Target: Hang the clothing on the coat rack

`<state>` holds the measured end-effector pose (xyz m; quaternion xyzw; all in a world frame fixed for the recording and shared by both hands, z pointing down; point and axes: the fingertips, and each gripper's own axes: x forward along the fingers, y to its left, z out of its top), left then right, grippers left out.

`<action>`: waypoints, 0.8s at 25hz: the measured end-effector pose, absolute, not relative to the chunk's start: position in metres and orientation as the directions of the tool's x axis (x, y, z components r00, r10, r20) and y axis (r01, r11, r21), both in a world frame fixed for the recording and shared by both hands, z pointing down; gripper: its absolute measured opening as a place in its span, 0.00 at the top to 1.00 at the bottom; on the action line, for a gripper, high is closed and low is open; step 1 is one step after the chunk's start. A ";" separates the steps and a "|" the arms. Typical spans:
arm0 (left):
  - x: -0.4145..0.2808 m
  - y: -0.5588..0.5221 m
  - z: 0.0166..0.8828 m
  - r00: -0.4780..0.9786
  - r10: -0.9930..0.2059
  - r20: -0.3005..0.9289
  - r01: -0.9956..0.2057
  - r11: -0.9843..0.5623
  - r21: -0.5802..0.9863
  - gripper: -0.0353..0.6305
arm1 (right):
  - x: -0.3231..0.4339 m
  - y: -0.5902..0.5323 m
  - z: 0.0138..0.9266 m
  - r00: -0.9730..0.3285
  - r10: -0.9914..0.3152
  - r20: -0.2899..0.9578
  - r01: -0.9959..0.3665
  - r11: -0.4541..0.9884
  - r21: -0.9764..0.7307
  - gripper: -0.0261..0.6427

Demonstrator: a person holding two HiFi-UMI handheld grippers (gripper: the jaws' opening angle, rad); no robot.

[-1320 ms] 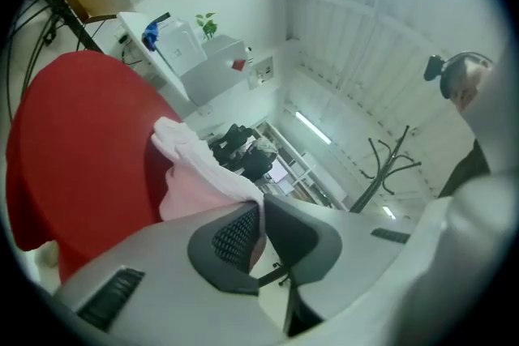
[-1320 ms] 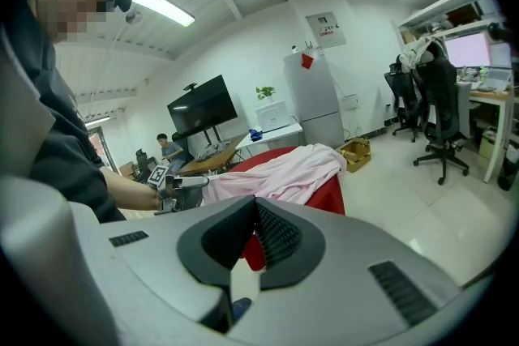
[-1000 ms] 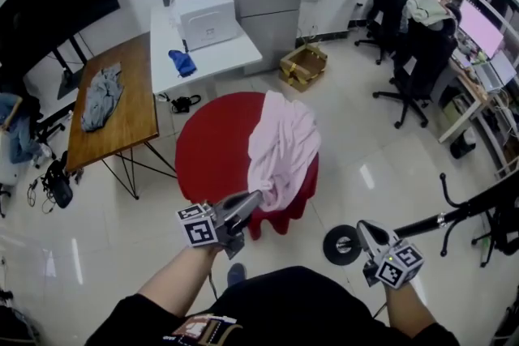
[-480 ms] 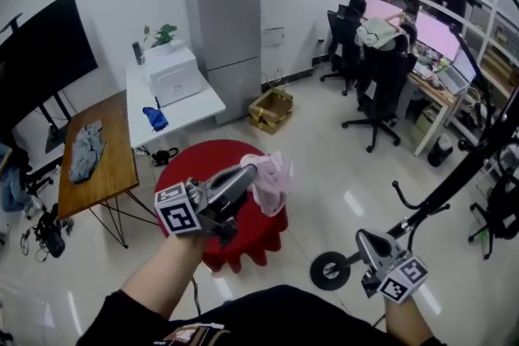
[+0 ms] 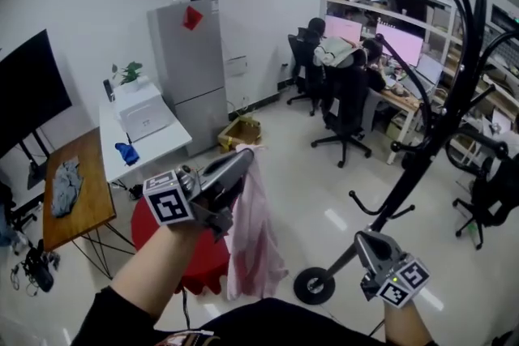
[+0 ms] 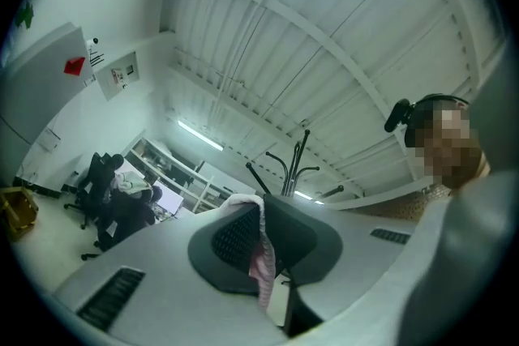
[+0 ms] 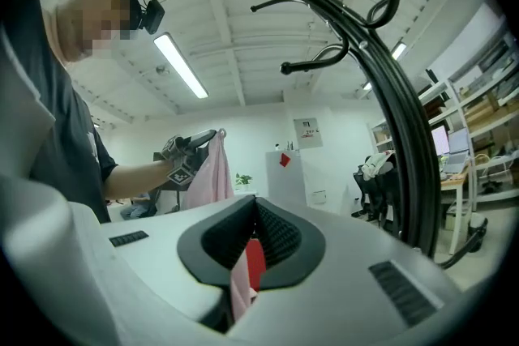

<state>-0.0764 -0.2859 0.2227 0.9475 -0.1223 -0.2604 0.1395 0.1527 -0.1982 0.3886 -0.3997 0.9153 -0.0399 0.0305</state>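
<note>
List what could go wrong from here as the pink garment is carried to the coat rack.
1. The left hand-held gripper pinches only a small fold of the pink garment. The rest hangs free, so it might slip out.
2. The loose cloth could snag on a lower hook of the coat rack instead of a top one.
3. The right hand-held gripper looks close to the rack; a knock might rock it on its round base.
</note>
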 end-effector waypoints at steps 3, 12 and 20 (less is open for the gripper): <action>-0.050 -0.273 0.208 0.845 -0.259 -0.468 -0.110 -0.940 0.322 0.93 | 0.175 -0.190 0.386 -0.656 -0.754 -0.034 -0.748 0.656 -0.102 0.95; 0.036 -0.235 0.150 0.870 -0.161 -0.466 -0.055 -0.971 0.233 0.93 | 0.236 -0.171 0.385 -0.598 -0.799 -0.071 -0.790 0.602 -0.119 0.95; 0.098 -0.245 0.115 0.866 -0.175 -0.468 -0.101 -0.978 0.180 0.93 | 0.295 -0.153 0.391 -0.542 -0.835 -0.097 -0.824 0.551 -0.136 0.95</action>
